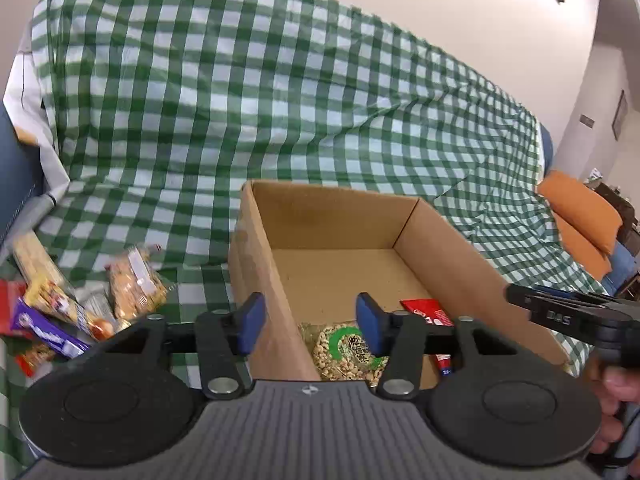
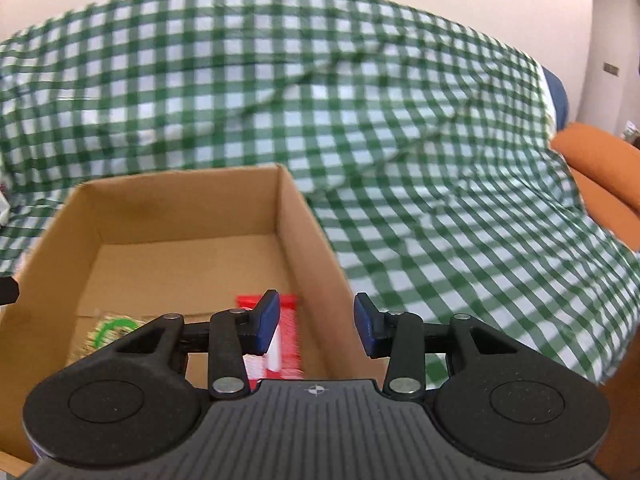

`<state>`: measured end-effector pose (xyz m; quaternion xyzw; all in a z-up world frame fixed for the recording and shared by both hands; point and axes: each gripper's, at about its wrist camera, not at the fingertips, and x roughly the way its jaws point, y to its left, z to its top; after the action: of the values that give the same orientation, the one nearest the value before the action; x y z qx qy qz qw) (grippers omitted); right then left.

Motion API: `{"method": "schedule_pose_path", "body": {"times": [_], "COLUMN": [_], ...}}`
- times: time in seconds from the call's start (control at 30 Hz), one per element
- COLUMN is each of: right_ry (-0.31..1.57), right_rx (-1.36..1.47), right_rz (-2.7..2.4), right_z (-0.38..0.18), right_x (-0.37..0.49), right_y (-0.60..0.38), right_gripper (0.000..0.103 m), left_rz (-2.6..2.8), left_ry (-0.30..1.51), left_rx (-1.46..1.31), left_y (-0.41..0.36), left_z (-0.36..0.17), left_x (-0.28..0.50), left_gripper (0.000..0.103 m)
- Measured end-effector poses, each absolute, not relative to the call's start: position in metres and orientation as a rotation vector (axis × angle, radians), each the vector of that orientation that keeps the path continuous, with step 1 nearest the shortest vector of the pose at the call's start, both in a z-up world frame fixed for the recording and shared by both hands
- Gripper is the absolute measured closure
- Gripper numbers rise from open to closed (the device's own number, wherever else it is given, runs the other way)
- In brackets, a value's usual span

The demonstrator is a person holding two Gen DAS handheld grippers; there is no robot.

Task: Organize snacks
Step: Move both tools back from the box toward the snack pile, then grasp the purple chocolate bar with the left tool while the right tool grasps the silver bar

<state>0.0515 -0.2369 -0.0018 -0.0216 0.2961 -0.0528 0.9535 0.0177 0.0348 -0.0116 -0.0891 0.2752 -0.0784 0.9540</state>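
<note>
Both grippers, left [image 1: 310, 322] and right [image 2: 316, 322], hover part-open, empty, over my box [image 1: 452, 248]; peanuts [image 1: 348, 354] inside. Next: fetch from pile [image 1: 80, 312] left of box.

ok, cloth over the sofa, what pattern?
Green-and-white check cloth; sharpest in the left wrist view.

Left gripper [image 1: 310, 322] and right gripper [image 2: 316, 322] look alike: 2 blue pads on black linkage arms, silver pivot screws, 2 round black discs, and a ribbed grey housing with a small crosshair mark at its front edge.
</note>
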Motion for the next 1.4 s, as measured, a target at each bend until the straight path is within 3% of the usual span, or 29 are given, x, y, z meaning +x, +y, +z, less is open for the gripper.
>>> {"method": "schedule_pose_path", "body": {"times": [0.23, 0.3, 0.43, 0.5, 0.7, 0.9, 1.13, 1.27, 1.4], "right_ry": [0.472, 0.423, 0.380, 0.382, 0.428, 0.496, 0.659, 0.750, 0.798], "right_rx": [0.003, -0.008, -0.036, -0.044, -0.069, -0.104, -0.142, -0.148, -0.143], "right_rz": [0.064, 0.123, 0.237, 0.281, 0.467, 0.580, 0.530, 0.487, 0.467], "right_z": [0.016, 0.021, 0.024, 0.023, 0.013, -0.011, -0.056, -0.083, -0.102], "right_x": [0.040, 0.036, 0.023, 0.021, 0.013, 0.013, 0.046, 0.072, 0.090], "right_y": [-0.197, -0.183, -0.147, -0.130, -0.068, -0.008, 0.043, 0.053, 0.057], "right_gripper": [0.066, 0.067, 0.067, 0.067, 0.069, 0.069, 0.070, 0.065, 0.055], "left_rz": [-0.194, -0.168, -0.069, 0.027, 0.158, 0.239, 0.301, 0.312, 0.332], "left_ry": [0.537, 0.534, 0.546, 0.632, 0.722, 0.879, 0.924, 0.935, 0.963], "left_rx": [-0.189, -0.200, -0.312, -0.408, -0.650, -0.737, -0.794, -0.787, -0.749], "left_y": [0.096, 0.120, 0.175, 0.203, 0.247, 0.260, 0.267, 0.266, 0.262], "left_z": [0.036, 0.042, 0.025, 0.006, -0.018, -0.052, -0.069, -0.074, -0.079], "left_x": [0.007, 0.009, 0.010, 0.013, 0.022, 0.040, 0.057, 0.066, 0.079], "left_gripper": [0.059, 0.066, 0.072, 0.082, 0.082, 0.081, 0.079, 0.065, 0.059]}}
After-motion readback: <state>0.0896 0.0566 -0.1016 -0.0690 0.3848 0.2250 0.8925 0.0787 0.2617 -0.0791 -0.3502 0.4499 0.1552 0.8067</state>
